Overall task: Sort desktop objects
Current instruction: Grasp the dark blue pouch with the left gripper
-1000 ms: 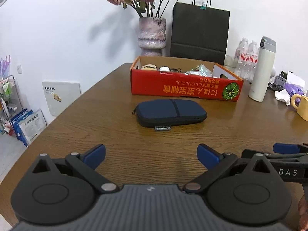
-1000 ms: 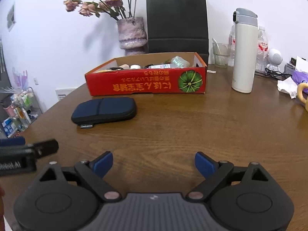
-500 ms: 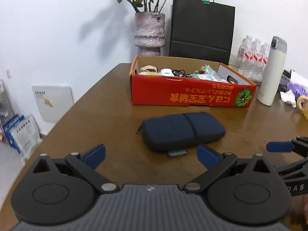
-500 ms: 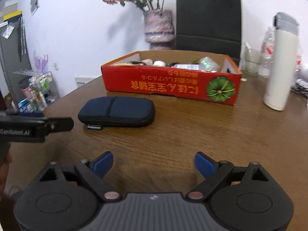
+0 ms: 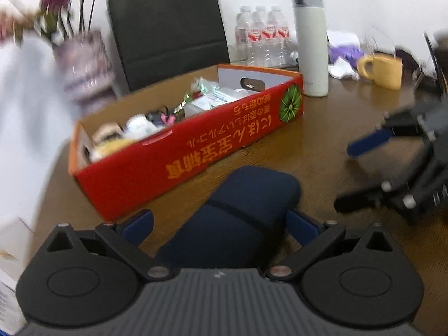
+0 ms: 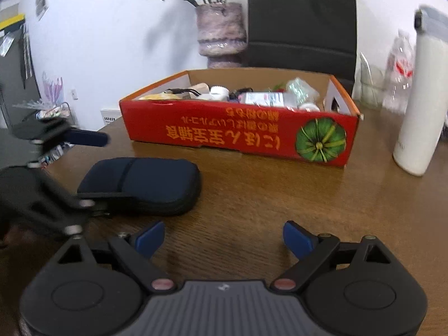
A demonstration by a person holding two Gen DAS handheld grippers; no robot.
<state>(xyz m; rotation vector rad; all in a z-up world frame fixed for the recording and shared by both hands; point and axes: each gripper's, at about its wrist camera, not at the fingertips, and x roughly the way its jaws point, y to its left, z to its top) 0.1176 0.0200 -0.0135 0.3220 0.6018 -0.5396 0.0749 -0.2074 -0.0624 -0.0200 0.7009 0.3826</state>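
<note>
Left gripper (image 5: 219, 224) now straddles the navy pouch (image 5: 238, 212) beside the red box (image 5: 196, 151), both grippers spread wide, right gripper (image 6: 224, 238) empty, so we're set to pinch.

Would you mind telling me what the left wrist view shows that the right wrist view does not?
Only the left wrist view shows the yellow mug and the navy pouch lying between the open left gripper's fingers. Only the right wrist view shows the right gripper open over bare table. Both share the red box, the white flask, the black bag and the vase.
</note>
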